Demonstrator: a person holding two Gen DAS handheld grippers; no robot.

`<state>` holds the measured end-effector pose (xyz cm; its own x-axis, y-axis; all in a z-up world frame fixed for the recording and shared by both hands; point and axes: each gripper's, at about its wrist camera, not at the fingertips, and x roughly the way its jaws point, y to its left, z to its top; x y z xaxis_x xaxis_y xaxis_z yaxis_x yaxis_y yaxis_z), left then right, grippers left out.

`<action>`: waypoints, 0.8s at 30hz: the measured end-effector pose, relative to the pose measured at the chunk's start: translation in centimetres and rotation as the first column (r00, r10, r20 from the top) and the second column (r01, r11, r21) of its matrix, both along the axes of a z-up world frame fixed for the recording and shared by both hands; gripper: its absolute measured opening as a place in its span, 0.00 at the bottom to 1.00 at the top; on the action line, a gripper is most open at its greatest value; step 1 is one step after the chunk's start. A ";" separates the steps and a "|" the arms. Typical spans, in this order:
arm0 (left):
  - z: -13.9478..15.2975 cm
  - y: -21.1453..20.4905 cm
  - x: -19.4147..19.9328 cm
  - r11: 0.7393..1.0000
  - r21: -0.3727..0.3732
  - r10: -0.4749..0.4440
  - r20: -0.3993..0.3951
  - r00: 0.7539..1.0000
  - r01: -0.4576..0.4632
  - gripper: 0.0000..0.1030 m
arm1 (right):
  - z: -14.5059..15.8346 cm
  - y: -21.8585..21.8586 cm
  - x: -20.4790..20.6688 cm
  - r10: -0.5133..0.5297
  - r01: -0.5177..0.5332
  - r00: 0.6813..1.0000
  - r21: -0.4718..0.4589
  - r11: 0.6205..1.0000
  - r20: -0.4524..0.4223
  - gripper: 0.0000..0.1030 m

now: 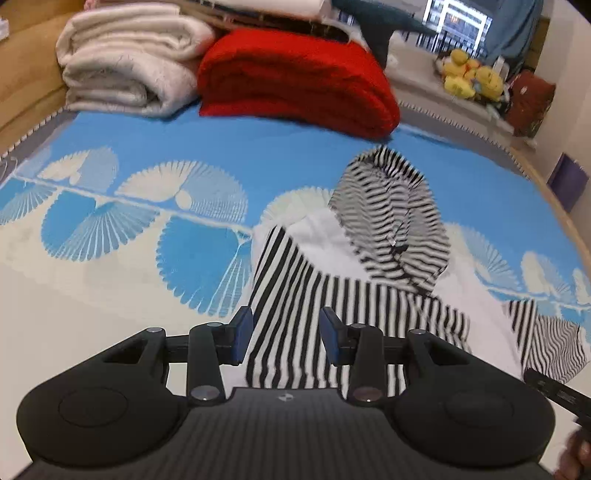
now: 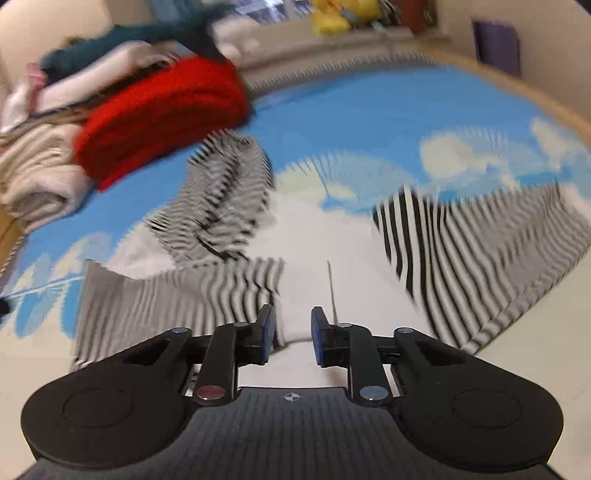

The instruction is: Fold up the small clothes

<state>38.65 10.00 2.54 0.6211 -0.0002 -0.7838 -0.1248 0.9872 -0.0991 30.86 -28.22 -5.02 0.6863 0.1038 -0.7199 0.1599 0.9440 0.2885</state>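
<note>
Striped hooded garment (image 1: 369, 280) lies spread on blue/white patterned bedspread (image 1: 184, 147), hood toward red blanket (image 1: 295, 85) w/ white blanket (image 1: 125, 62) beside it. Left gripper (image 1: 286, 338): 2 fingers apart, mid-width gap, striped fabric seen between, not pinched. Right gripper (image 2: 293, 334): narrower gap over white fabric, nothing gripped; view blurred.

Left claw (image 1: 286, 334) gapes; right claw (image 2: 293, 334) seemingly parted, both angled down

Lighting: bright, even indoor light, soft shadows, a glaring window (image 1: 458, 18) at the far side. Left wrist view mostly sharp; right wrist view heavily motion-blurred throughout. Both show fisheye bending and dark corners.
</note>
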 end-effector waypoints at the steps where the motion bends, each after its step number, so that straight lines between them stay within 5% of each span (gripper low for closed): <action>1: -0.2 0.3 0.2 1.000 -0.011 0.002 -0.010 1.000 -0.002 0.43 | -1.2 -0.1 1.0 -0.022 0.022 0.999 0.014 1.000 -0.036 0.26; 8: -0.2 3.1 0.7 0.999 0.006 0.039 -0.008 0.999 -0.039 0.43 | -7.5 -1.2 5.5 -0.172 0.187 0.971 0.082 0.979 -0.164 0.27; 11: -0.6 4.7 1.3 0.997 0.010 0.074 -0.024 0.997 -0.074 0.43 | -8.1 -0.8 6.2 -0.171 0.184 0.977 0.099 0.978 -0.129 0.23; 12: -0.7 5.0 1.4 0.997 0.011 0.081 -0.028 0.996 -0.081 0.43 | -8.0 -0.5 6.4 -0.157 0.169 0.981 0.102 0.980 -0.118 0.06; 18: -1.2 6.0 1.7 0.994 0.016 0.109 -0.042 0.993 -0.108 0.43 | -1.2 -1.5 4.7 -0.222 0.208 0.967 0.117 0.971 0.122 0.05; 20: -1.3 5.8 1.7 0.995 0.019 0.096 -0.045 0.994 -0.096 0.43 | 0.4 -1.7 3.7 -0.251 0.251 0.953 0.026 0.968 0.167 0.05; 22: -1.5 5.5 1.7 0.996 0.020 0.089 -0.051 0.995 -0.088 0.43 | -0.6 -3.0 3.6 -0.314 0.319 0.946 -0.054 0.946 0.083 0.06; 24: -1.7 5.2 1.7 0.996 0.012 0.089 -0.058 0.994 -0.089 0.43 | -3.4 -4.8 4.4 -0.326 0.324 0.940 -0.041 0.945 -0.103 0.07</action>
<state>40.35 15.21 0.79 0.5716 0.0605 -0.8183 -0.2175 0.9728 -0.0800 35.28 -33.05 -8.46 0.5987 -0.1295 -0.7905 0.4879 0.8416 0.2317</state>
